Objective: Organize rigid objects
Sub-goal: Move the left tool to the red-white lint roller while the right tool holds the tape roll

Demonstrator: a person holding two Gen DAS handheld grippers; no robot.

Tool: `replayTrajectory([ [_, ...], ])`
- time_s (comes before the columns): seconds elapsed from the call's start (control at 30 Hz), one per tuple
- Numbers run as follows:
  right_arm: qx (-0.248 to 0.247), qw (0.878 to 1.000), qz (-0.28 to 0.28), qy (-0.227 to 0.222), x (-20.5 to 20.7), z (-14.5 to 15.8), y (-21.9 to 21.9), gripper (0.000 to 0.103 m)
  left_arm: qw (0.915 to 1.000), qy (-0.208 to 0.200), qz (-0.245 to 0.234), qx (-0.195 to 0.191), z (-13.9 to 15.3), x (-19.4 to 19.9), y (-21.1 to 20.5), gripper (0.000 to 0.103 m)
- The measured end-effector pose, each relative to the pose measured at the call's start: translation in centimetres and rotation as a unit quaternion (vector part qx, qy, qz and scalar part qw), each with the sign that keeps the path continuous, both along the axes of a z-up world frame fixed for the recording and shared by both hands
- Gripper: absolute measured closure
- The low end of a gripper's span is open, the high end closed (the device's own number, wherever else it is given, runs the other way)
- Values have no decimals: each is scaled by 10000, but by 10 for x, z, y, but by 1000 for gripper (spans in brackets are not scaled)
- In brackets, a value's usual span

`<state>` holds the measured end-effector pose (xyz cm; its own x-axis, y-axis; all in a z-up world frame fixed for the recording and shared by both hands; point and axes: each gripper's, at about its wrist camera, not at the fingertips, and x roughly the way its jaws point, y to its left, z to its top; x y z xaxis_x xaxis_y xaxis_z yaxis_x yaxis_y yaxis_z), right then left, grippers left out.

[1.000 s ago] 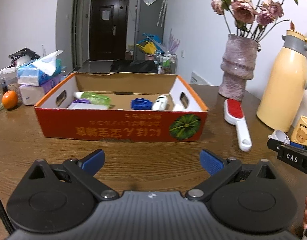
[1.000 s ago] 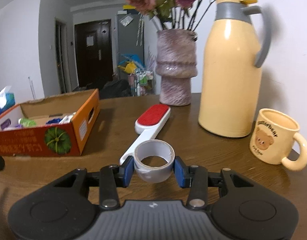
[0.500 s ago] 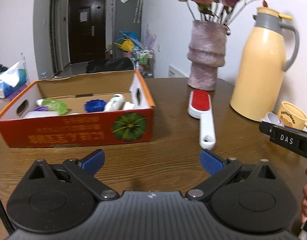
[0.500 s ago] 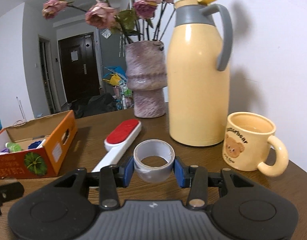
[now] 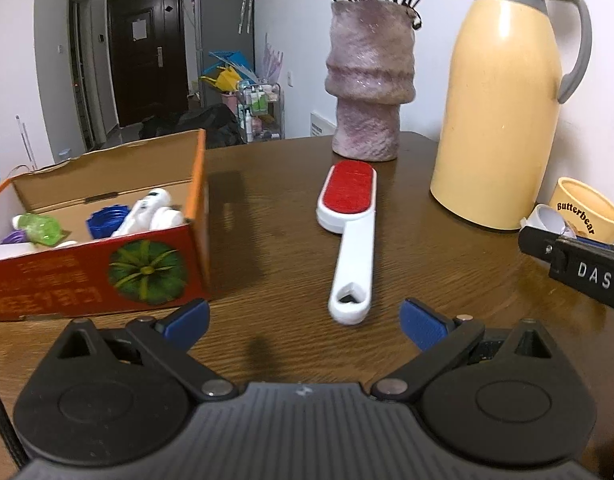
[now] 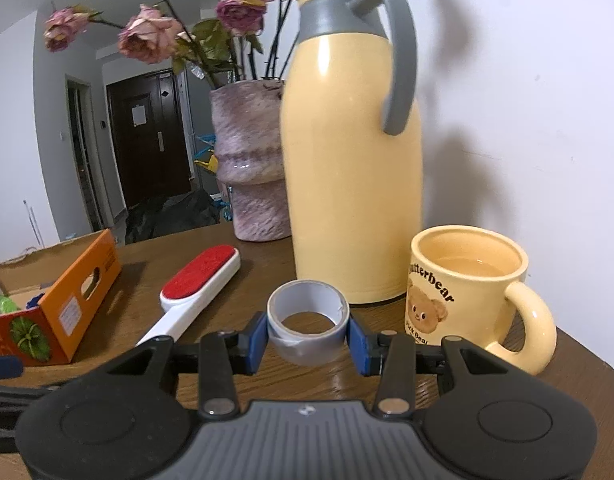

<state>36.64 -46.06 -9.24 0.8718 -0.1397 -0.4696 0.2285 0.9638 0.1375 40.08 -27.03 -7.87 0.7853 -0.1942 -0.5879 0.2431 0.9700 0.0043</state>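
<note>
My right hand-held gripper (image 6: 307, 338) is closed on a roll of grey tape (image 6: 307, 330), its blue pads pressing the roll's outer wall from either side, the hole facing up; I hold it just above the wooden surface (image 6: 387, 384), in front of a tall yellow thermos (image 6: 351, 184) and just beside a yellow bear mug (image 6: 467, 284) that has liquid in it. My left hand-held gripper (image 5: 305, 320) is spread wide and holds nothing; it points at a white lint brush with a red pad (image 5: 349, 236) lying flat on the surface, handle end nearest me. The tape looks light and stiff — a firm ring, though its smooth side could slip if my squeeze eases; across the outer wall seems the right hold. The brush looks light and rigid; its narrow handle is where I would pinch it. An orange cardboard box (image 5: 159, 268) sits to the left, already holding bottles and caps, with free room inside; its wall stands upright, so I judge things must be lifted over it. Open surface lies between box and brush; the mug, thermos and a mauve vase (image 5: 369, 92) crowd the right — little room there, and the full mug could spill if knocked.
</note>
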Motion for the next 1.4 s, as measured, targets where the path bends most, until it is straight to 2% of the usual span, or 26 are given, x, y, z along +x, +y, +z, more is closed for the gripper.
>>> replayTrajectory([
  [0.3,-7,9999,118,54,17,-8,-9,61,10000,-5,-46,30,-5,27,-25,0],
  [0.57,-16,9999,140,-80,29,-10,-16,61,9999,36,-136,2,-8,52,-38,6],
  [0.97,-94,9998,171,10,61,-17,-15,61,9991,295,-309,-3,-14,89,-52,37],
  [1.1,-76,9998,191,20,66,-18,-15,61,9980,525,-362,-50,-18,104,-56,54],
  [1.17,-60,9998,191,35,67,-19,-15,61,9976,578,-374,-72,-20,107,-56,59],
  [1.23,-40,9998,165,58,69,-19,-16,61,9975,573,-411,-45,-20,108,-57,74],
  [1.4,-11,9999,107,136,72,-21,-17,61,9977,496,-465,-50,-17,103,-56,77],
])
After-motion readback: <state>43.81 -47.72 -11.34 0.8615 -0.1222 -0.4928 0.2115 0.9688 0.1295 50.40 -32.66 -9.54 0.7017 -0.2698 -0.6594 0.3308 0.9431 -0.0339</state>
